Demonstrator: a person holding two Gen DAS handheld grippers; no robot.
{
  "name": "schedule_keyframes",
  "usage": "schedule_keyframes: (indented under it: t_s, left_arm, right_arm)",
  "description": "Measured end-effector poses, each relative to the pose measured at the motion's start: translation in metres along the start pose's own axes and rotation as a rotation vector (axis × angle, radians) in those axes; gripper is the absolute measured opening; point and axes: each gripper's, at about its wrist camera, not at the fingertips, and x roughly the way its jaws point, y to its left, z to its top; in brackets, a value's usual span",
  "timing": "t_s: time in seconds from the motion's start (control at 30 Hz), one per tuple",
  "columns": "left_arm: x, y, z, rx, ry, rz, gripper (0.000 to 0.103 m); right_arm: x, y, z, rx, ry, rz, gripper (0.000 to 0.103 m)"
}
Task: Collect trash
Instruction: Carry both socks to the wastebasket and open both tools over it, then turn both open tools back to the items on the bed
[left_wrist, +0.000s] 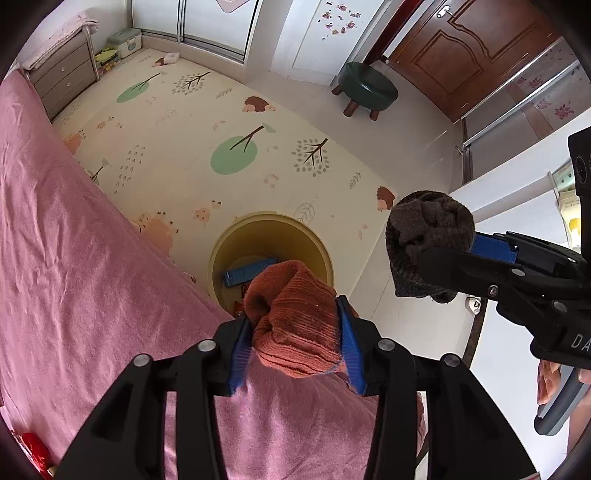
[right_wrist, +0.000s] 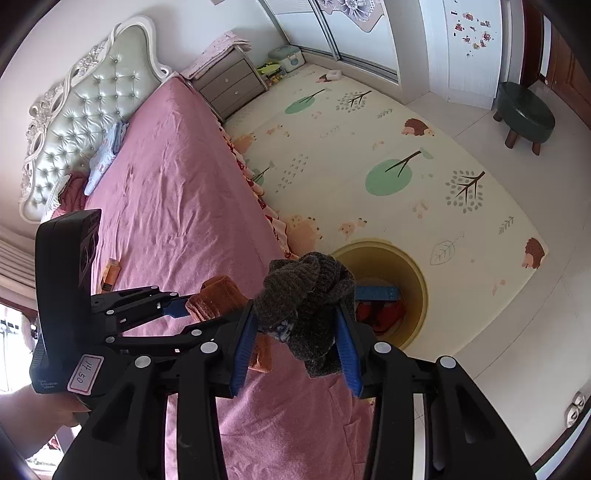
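Note:
My left gripper (left_wrist: 295, 332) is shut on a rolled orange sock (left_wrist: 295, 317) and holds it over the bed edge, just short of the yellow bin (left_wrist: 321, 243). My right gripper (right_wrist: 297, 328) is shut on a bundled dark grey sock (right_wrist: 306, 291), level with the bin's near rim (right_wrist: 417, 273). The grey sock also shows in the left wrist view (left_wrist: 424, 236), and the orange sock in the right wrist view (right_wrist: 218, 295). The bin stands on the floor beside the bed and holds a blue box (left_wrist: 245, 275) and red scraps (right_wrist: 384, 314).
The pink bed (right_wrist: 177, 184) fills the left side, with a small orange box (right_wrist: 110, 275) and folded cloth (right_wrist: 105, 155) on it. A patterned play mat (left_wrist: 221, 147) covers the floor. A green stool (left_wrist: 367, 88), a bedside drawer unit (left_wrist: 62, 77) and a brown door (left_wrist: 472, 48) stand farther off.

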Motion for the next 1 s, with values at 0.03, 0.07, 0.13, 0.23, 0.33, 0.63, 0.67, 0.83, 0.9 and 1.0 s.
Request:
schedule_keyframes:
  t_s: [0.03,0.07,0.13,0.23,0.33,0.63,0.67,0.83,0.9,1.0]
  left_arm:
    - [0.001,0.0,0.002,-0.004,-0.005,0.009,0.061]
    - [0.001,0.001,0.004,-0.011,-0.009,0.018,0.08]
    - [0.0,0.002,0.008,-0.025,-0.034,0.083,0.094]
    - [0.002,0.006,0.01,-0.039,-0.018,0.082,0.094]
    - [-0.001,0.01,0.011,-0.038,-0.016,0.081,0.094]
    - [-0.021,0.014,-0.005,-0.058,-0.031,0.06,0.094]
    - [-0.026,0.016,-0.008,-0.065,-0.038,0.064,0.094]
    - [-0.05,0.032,-0.034,-0.115,-0.072,0.104,0.094]
    - [-0.06,0.046,-0.053,-0.157,-0.077,0.117,0.094]
    - [-0.08,0.065,-0.082,-0.21,-0.089,0.14,0.094]
  right_arm:
    - [-0.001,-0.002,0.003,0.005,-0.005,0.002,0.046]
    - [-0.002,-0.004,0.006,0.011,-0.014,0.001,0.056]
    - [-0.003,-0.008,0.01,0.026,-0.028,-0.007,0.059]
    - [-0.003,-0.01,0.016,0.028,-0.034,-0.009,0.058]
    - [-0.002,-0.009,0.016,0.021,-0.032,-0.006,0.058]
    - [-0.007,0.018,0.011,-0.011,-0.027,0.026,0.058]
    - [-0.008,0.022,0.01,-0.017,-0.029,0.029,0.058]
    - [-0.013,0.053,0.005,-0.061,-0.025,0.056,0.058]
    - [-0.013,0.067,0.001,-0.083,-0.019,0.07,0.058]
    - [-0.01,0.095,-0.008,-0.12,-0.003,0.094,0.058]
